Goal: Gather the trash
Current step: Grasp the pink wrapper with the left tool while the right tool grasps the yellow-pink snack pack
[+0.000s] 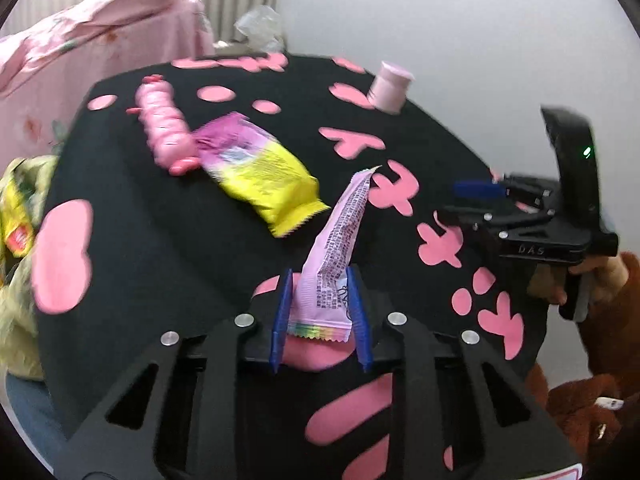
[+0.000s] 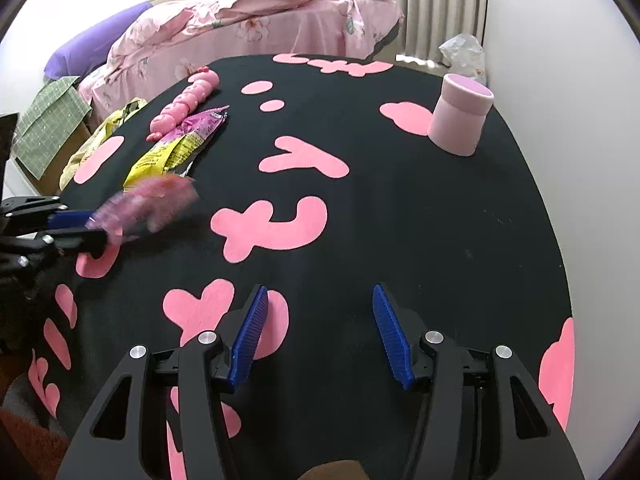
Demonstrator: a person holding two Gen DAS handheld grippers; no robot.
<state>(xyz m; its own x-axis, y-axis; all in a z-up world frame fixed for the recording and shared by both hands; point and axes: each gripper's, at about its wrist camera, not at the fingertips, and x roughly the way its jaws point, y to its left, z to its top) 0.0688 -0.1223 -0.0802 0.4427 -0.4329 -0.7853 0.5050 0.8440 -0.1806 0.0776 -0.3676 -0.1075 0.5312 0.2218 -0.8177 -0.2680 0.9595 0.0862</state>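
Pink, with dark print and a rainbow strip at its crimped end, the thin wrapper (image 1: 330, 264) sits clamped between the blue pads of your left gripper (image 1: 322, 322); its jaws stand narrow, pressing the wrapper from both sides, and its free end rises ahead of the fingertips, clear of the black cloth with pink shapes (image 1: 160, 248). In the right wrist view the same wrapper (image 2: 148, 204) is only a blur off to the left of your right fingers.

Your right gripper (image 2: 320, 334) stands wide open, nothing between its blue pads (image 2: 250, 336), with only the cloth (image 2: 400, 216) under the gap.

Beyond your left fingertips and a little to their left lies the yellow and purple snack packet (image 1: 256, 168), flat on the cloth, its far end touching a pink caterpillar toy (image 1: 162, 128). Far ahead and to the right of those fingers stands a pink cylinder box (image 1: 389, 86), upright near the cloth's edge. From your right fingers the packet (image 2: 176, 148) and toy (image 2: 188, 100) are well off to the upper left, the box (image 2: 460, 114) ahead to the right.
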